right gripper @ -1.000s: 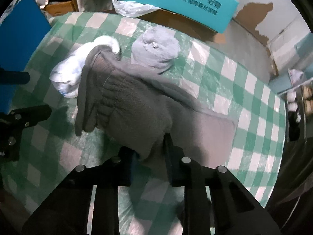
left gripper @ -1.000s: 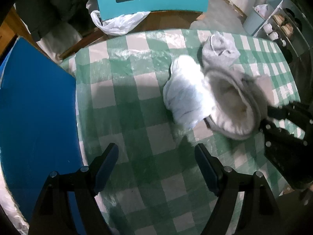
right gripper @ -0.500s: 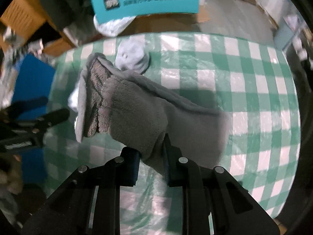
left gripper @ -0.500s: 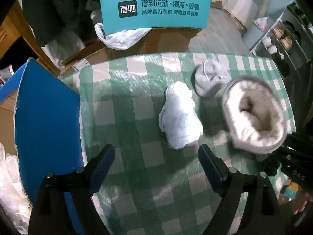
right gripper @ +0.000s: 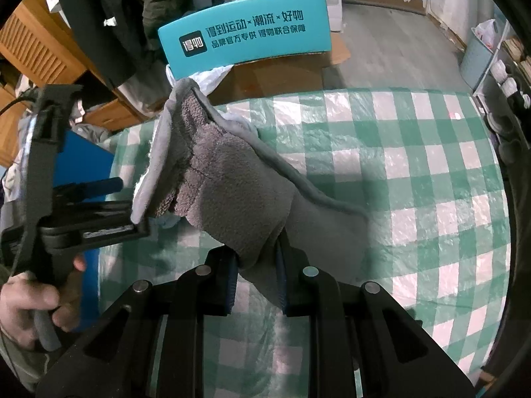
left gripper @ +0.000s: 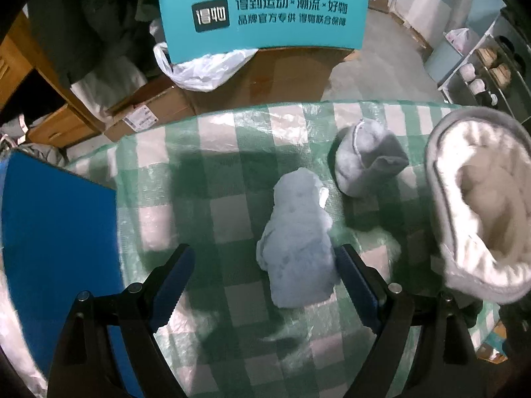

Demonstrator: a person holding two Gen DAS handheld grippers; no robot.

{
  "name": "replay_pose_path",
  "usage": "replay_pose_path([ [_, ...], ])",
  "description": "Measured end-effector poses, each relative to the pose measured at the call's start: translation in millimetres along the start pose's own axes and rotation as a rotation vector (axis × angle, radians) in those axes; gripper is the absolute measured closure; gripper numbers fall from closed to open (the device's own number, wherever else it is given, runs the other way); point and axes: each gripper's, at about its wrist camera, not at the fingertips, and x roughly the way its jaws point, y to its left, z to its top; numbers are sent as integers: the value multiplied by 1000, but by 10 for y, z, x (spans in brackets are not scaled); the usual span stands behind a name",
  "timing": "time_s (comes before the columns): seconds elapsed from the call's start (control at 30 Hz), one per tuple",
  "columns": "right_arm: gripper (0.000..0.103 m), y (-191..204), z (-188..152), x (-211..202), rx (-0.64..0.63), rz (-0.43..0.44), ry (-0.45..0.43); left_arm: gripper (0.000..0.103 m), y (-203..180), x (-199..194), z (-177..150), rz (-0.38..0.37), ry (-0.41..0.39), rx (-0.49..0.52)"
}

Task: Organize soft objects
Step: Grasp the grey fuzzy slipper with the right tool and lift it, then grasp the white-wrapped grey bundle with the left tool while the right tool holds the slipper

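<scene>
My right gripper (right gripper: pixel 257 277) is shut on a grey fleece slipper sock (right gripper: pixel 229 185) and holds it above the green-checked table (right gripper: pixel 415 172). Its open white-lined cuff (left gripper: pixel 478 199) shows at the right of the left wrist view. My left gripper (left gripper: pixel 265 282) is open and empty, its fingers on either side of a pale blue rolled sock (left gripper: pixel 297 248) lying on the table (left gripper: pixel 215 165). A grey rolled sock (left gripper: pixel 365 162) lies just behind it. The left gripper also shows in the right wrist view (right gripper: pixel 96 199), held by a hand.
A blue panel (left gripper: pixel 56 248) stands along the table's left edge. Beyond the far edge are a teal box (left gripper: pixel 265 16), a white plastic bag (left gripper: pixel 205 69) and cardboard boxes (left gripper: pixel 265 76). Shelves with small items (left gripper: pixel 481 73) stand at the far right.
My right gripper has lifted the grey slipper sock higher off the table. My left gripper has pulled back and now straddles the pale blue sock.
</scene>
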Motion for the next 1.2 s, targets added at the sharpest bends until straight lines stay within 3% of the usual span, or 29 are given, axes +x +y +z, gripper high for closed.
replay_pose_path([
  [0.2,86,10,19,7,7,-1,-12,19,-23,111,19,14,-5,-1],
  [0.3,86,13,12,-8,8,-2,-12,35,-26,163,3,-25,3,7],
  [0.37,86,14,14,-8,9,0,-13,58,-36,206,-12,-48,18,15],
  [0.8,86,79,39,-142,-7,6,-50,64,48,-9,-189,-21,-42,21],
  [1.2,86,283,39,-408,-47,13,-107,64,119,-524,-405,2,-126,25],
])
